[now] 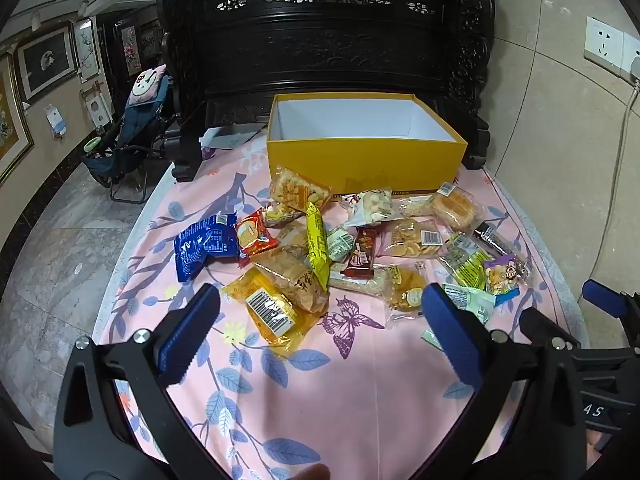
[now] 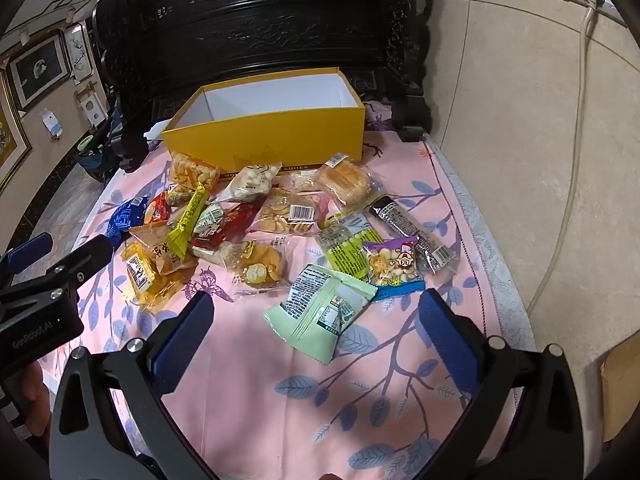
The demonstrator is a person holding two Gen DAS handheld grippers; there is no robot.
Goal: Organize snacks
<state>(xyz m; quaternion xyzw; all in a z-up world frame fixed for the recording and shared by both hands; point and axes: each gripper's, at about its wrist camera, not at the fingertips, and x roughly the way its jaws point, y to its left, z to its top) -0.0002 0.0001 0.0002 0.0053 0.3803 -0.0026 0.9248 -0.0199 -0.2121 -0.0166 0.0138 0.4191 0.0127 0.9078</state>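
Note:
Several wrapped snacks lie in a loose pile on the pink floral tablecloth (image 1: pixel 340 380), in front of an open, empty yellow box (image 1: pixel 366 160) that also shows in the right wrist view (image 2: pixel 272 140). My left gripper (image 1: pixel 320 308) is open and empty, hovering just short of a yellow barcode packet (image 1: pixel 272 314). My right gripper (image 2: pixel 316 312) is open and empty, with a pale green packet (image 2: pixel 320 312) lying between its fingers. A blue packet (image 1: pixel 204 246) lies at the pile's left and a small purple-topped bag (image 2: pixel 394 266) at its right.
A dark carved wooden cabinet (image 1: pixel 320 40) stands behind the box. A tiled wall with a socket (image 1: pixel 604 46) and a cable is on the right. The table's left edge drops to a marble floor, where a blue folding chair (image 1: pixel 128 140) stands.

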